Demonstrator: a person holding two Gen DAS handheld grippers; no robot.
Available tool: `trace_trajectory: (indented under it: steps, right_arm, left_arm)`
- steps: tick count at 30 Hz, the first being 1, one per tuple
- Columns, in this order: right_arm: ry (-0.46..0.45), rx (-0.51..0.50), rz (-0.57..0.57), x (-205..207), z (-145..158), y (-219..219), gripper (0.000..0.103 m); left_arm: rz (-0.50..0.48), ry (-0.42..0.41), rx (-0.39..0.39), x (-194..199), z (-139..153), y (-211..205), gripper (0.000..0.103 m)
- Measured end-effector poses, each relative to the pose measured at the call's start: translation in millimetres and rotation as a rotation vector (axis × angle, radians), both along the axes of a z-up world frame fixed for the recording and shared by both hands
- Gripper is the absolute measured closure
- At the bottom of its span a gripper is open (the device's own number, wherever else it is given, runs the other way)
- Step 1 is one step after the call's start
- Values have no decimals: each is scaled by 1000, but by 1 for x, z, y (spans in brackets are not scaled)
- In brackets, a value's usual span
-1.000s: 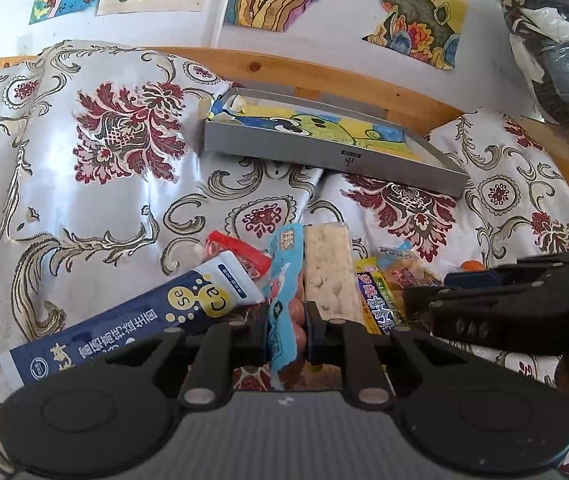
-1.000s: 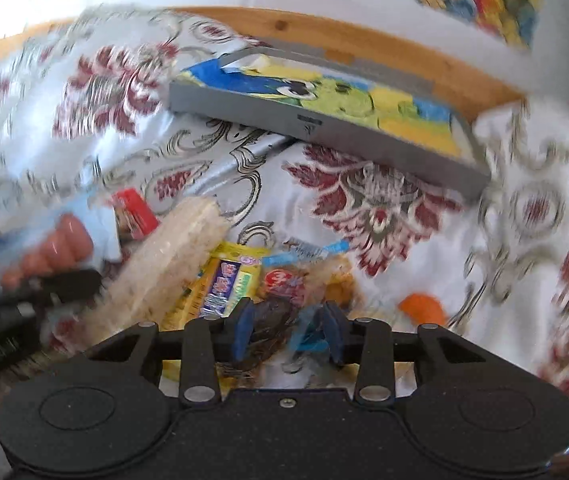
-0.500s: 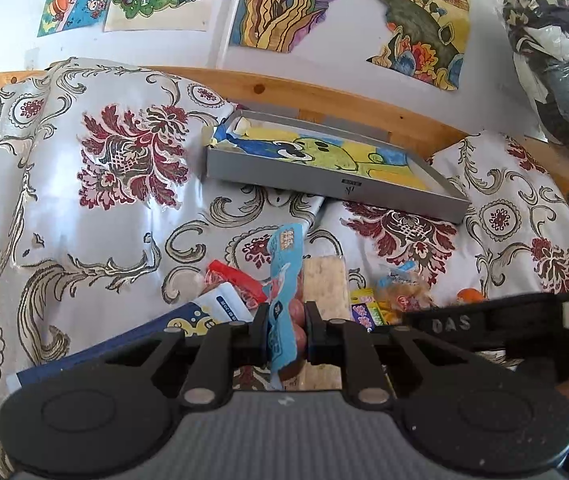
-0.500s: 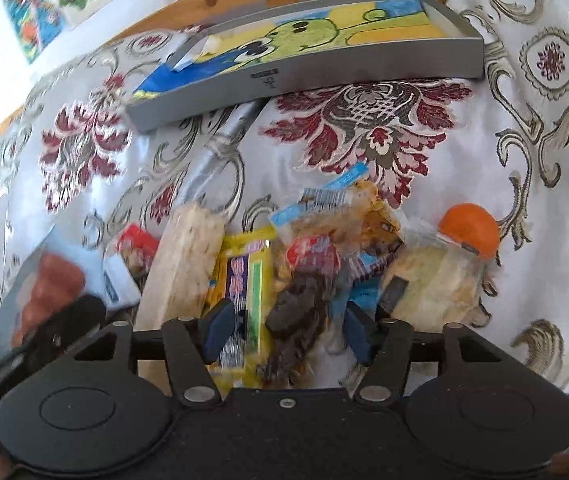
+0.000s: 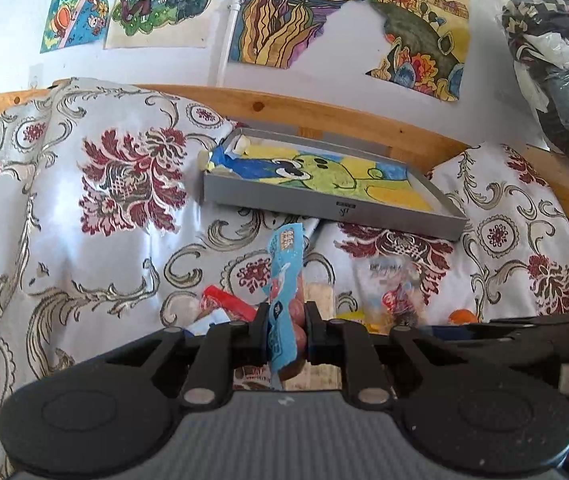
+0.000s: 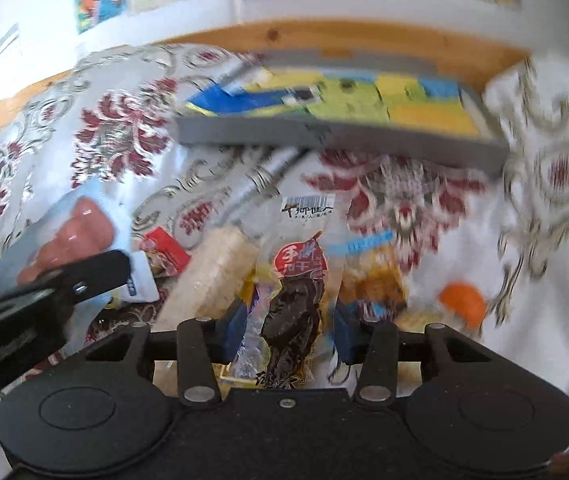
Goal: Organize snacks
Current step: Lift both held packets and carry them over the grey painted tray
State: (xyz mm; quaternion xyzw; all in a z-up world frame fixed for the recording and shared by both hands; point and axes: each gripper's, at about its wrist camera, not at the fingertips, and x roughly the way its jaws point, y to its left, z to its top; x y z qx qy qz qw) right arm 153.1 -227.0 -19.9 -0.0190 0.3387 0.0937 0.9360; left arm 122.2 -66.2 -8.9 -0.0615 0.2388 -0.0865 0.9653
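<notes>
Floral cloth point(image 5: 96, 216): white satin with dark red flowers and grey scrolls, covering the whole surface; sharp in the left wrist view, smeared by motion in the right wrist view.
Wooden rail point(image 5: 324, 116): runs behind the cloth, under a white wall.
Wall drawings point(image 5: 308, 8): coloured pictures; only the left wrist view shows them clearly.
Bundle of clothes point(image 5: 556, 60): at the far right, seen in the left wrist view only.
Grey tray point(image 5: 324, 206): shallow, lined with a blue, green and yellow cartoon sheet; it lies on the cloth beyond the snack pile, apart from it.
Left gripper point(image 5: 286, 330): jaws clamped on the blue sausage packet point(image 5: 284, 280), which stands on edge between them, above the pile. The right wrist view shows its flat side, with pink sausages inside point(image 6: 68, 240).
Right gripper point(image 6: 288, 330): blue pads either side of the dark jerky packet point(image 6: 296, 292), pressing its clear edges; the packet is held above the pile. The left wrist view shows only this gripper's black side.
Pale rice bar point(image 6: 208, 276): lying in the pile, left of the jerky.
Red packet point(image 6: 164, 250): beside the bar's far end.
Orange round snack point(image 6: 462, 300): on the cloth right of the pile, blurred.
Golden snack bag point(image 6: 372, 280): behind the jerky, contents unclear.
</notes>
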Motion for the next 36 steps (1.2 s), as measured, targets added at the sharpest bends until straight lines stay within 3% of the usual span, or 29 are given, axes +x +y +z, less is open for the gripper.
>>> trace_trajectory:
  steps: [6, 11, 22, 28, 32, 36]
  right_arm:
    - [-188, -170, 37, -17, 22, 12, 56]
    - [-415, -366, 57, -21, 37, 23, 56]
    - [-713, -430, -50, 3, 53, -4, 56]
    - [-784, -408, -98, 26, 49, -21, 56]
    - [-741, -375, -120, 56, 39, -27, 56]
    - [-730, -348, -171, 91, 37, -39, 56]
  left_arm:
    - [26, -25, 14, 14, 17, -1, 86]
    - [55, -47, 17, 33, 31, -2, 86]
    - [91, -101, 8, 100, 57, -21, 86]
    - [37, -133, 20, 141, 59, -42, 86]
    - [-17, -146, 54, 173, 52, -59, 86]
    - [-37, -141, 36, 204, 45, -70, 86]
